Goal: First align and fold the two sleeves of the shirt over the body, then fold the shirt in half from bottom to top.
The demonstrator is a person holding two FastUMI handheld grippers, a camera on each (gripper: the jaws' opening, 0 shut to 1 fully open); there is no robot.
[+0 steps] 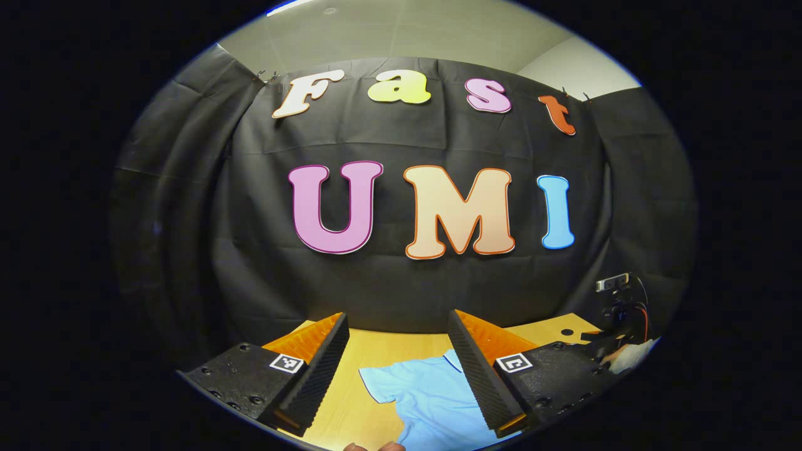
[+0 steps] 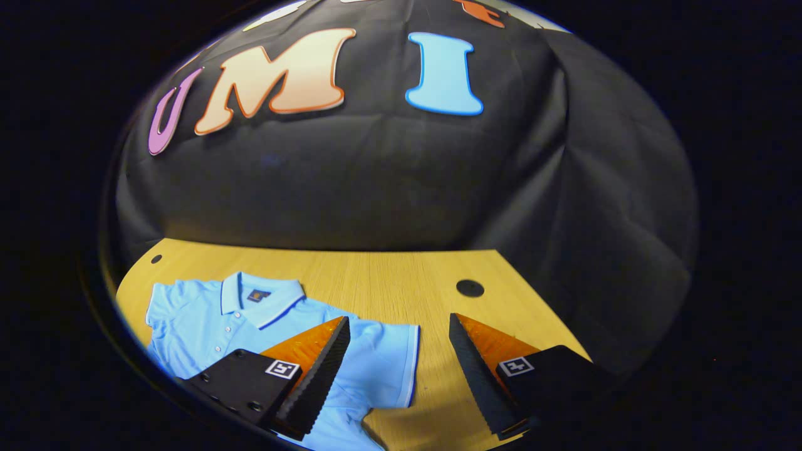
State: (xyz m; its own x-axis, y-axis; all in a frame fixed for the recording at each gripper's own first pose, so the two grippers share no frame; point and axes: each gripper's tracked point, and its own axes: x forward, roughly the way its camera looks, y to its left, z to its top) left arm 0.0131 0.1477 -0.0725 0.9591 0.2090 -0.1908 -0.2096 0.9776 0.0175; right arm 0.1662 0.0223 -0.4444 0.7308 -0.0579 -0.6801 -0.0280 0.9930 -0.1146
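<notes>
A light blue polo shirt point(image 2: 207, 313) lies flat on the wooden table point(image 2: 388, 275), collar toward the back wall. Its right sleeve point(image 2: 388, 363) spreads out between the fingers of my right gripper point(image 2: 398, 376), which hovers open above it with nothing held. In the left gripper view the shirt point(image 1: 426, 394) has its left sleeve point(image 1: 382, 382) stretched out below my left gripper point(image 1: 398, 369), also open and holding nothing. Farther right in that view is the other gripper point(image 1: 617, 326), held by a hand.
The table point(image 1: 376, 351) ends at the black cloth wall behind. Two round holes point(image 2: 470, 288) sit in the tabletop near its back corners. Bare wood lies to the right of the shirt. Fingertips point(image 1: 369, 446) peek in at the bottom of the left gripper view.
</notes>
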